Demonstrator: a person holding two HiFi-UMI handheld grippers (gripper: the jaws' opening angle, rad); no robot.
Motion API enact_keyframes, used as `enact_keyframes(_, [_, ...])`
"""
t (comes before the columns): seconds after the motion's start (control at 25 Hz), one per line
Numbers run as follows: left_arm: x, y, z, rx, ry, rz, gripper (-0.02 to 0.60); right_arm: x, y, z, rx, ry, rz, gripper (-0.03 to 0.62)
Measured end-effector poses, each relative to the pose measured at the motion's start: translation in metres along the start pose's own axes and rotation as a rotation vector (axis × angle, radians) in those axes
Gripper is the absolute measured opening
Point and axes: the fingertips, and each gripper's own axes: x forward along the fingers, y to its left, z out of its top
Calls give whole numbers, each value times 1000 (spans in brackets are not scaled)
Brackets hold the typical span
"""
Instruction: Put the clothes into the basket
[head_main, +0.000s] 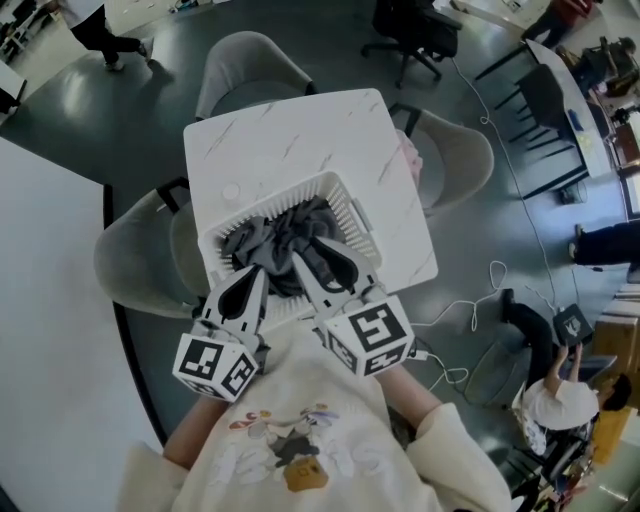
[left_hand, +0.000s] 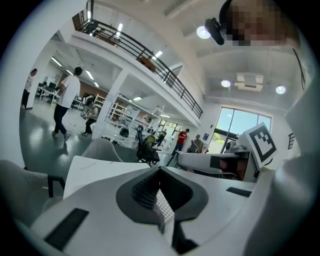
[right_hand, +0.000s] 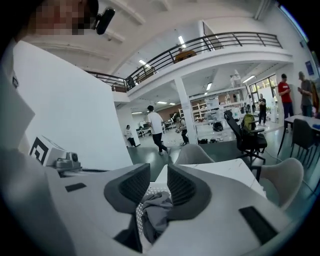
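Observation:
A white slatted basket (head_main: 353, 216) stands on the near half of a white marble-top table (head_main: 300, 130). Dark grey clothes (head_main: 290, 235) are heaped inside it. My left gripper (head_main: 250, 276) sits at the basket's near rim; in the left gripper view its tips (left_hand: 160, 170) meet, shut, with only the perforated basket wall (left_hand: 165, 211) showing below them. My right gripper (head_main: 315, 258) hangs over the clothes. In the right gripper view its jaws (right_hand: 158, 172) stand a little apart, with grey cloth (right_hand: 157, 210) bunched low between them and the tips bare.
Grey shell chairs (head_main: 250, 60) (head_main: 455, 150) (head_main: 135, 250) ring the table; the right one carries something pink (head_main: 410, 155). White cables (head_main: 470, 310) lie on the floor to the right. A white wall panel (head_main: 50, 330) runs along the left. People walk in the hall beyond.

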Motion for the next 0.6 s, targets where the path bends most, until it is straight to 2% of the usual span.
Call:
enact_keyframes(0.16, [-5, 0, -1, 22, 9, -2, 9, -4, -5, 4, -3, -21, -18, 87])
enact_keyframes(0.4, [-8, -5, -5, 12, 25, -5, 9, -6, -14, 5, 14, -38, -29, 39])
enact_keyframes(0.48, [-8, -5, -4, 9, 29, -5, 9, -8, -12, 6, -6, -39, -34, 10])
enact_keyframes(0.6, [-8, -7, -6, 9, 35, -13, 9, -10, -6, 6, -43, -37, -35, 8])
